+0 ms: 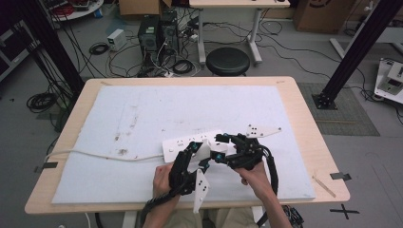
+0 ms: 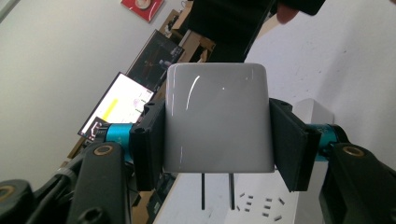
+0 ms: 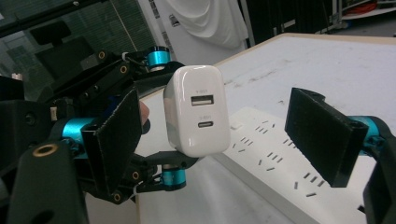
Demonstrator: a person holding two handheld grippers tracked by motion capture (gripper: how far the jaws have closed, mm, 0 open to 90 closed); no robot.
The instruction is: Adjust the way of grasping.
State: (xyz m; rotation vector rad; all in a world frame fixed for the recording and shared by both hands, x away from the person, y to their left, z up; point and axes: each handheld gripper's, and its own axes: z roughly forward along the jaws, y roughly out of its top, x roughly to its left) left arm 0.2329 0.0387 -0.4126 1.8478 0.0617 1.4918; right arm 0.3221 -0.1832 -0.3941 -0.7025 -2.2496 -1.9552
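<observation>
Left gripper (image 2: 217, 149) clamping glossy white cube-shaped USB wall charger (image 2: 218, 123) by its flat sides, two metal prongs (image 2: 217, 191) pointing down twd white multi-socket power strip (image 1: 190, 145) lying on pale foam mat (image 1: 142, 118) atop wooden table (image 1: 304, 118). Charger hanging just above strip, not yet seated. Right gripper (image 3: 219, 135) w/ jaws standing apart, flanking charger, gripping nothing. Risk: prongs missing slots & skidding across strip face, or charger twisting in pads if pushed down crooked.

no text can be read for sure. the white charger (image 3: 198, 112) has two small grey labels above its ports, but they are too blurred. the monitor (image 2: 119, 103) text is too small.
</observation>
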